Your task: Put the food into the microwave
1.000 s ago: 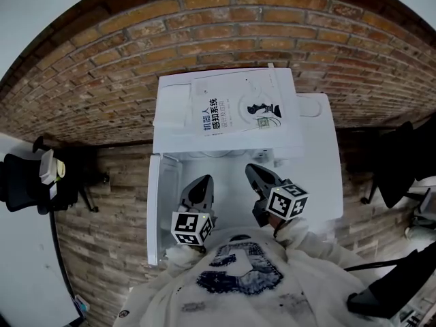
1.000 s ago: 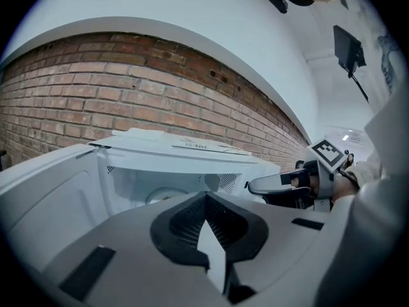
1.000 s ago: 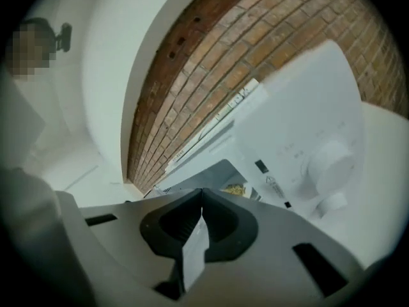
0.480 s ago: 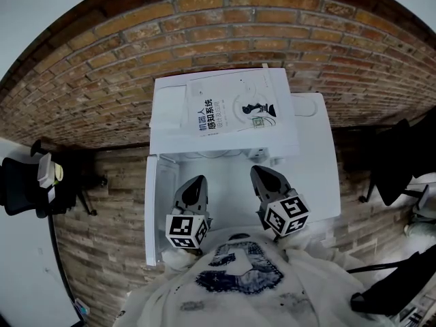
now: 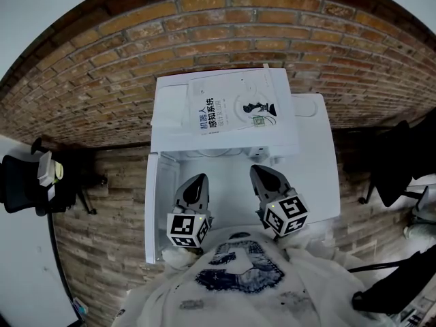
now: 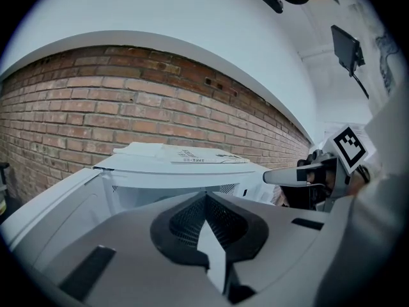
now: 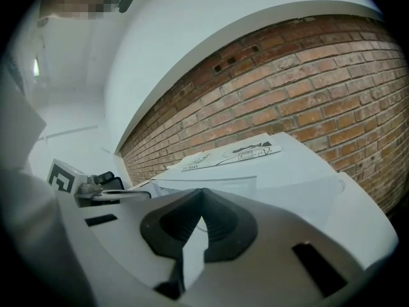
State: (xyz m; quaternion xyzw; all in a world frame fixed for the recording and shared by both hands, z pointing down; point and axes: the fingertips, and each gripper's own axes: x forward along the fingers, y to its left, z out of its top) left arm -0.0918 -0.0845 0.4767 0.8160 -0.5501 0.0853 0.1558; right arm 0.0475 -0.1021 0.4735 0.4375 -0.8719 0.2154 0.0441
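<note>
A white microwave (image 5: pixel 225 142) stands against the brick wall with its door (image 5: pixel 151 210) swung open to the left. Its cavity (image 6: pixel 160 194) shows pale walls in the left gripper view, and I see no food in any view. My left gripper (image 5: pixel 198 178) hovers in front of the opening, jaws shut with nothing between them (image 6: pixel 205 195). My right gripper (image 5: pixel 257 170) is held beside it, also shut and empty (image 7: pixel 203 190). Each gripper shows in the other's view: the right gripper (image 6: pixel 281 176) and the left gripper (image 7: pixel 121 195).
A book with a printed cover (image 5: pixel 238 111) lies on top of the microwave. The microwave sits on a white table (image 5: pixel 327 182). A brick wall (image 5: pixel 225 33) is behind it, a black chair (image 5: pixel 27 182) at far left, and dark furniture (image 5: pixel 398 162) at right.
Over the last second both grippers drew back slightly toward my body. In the last half second they have hardly moved.
</note>
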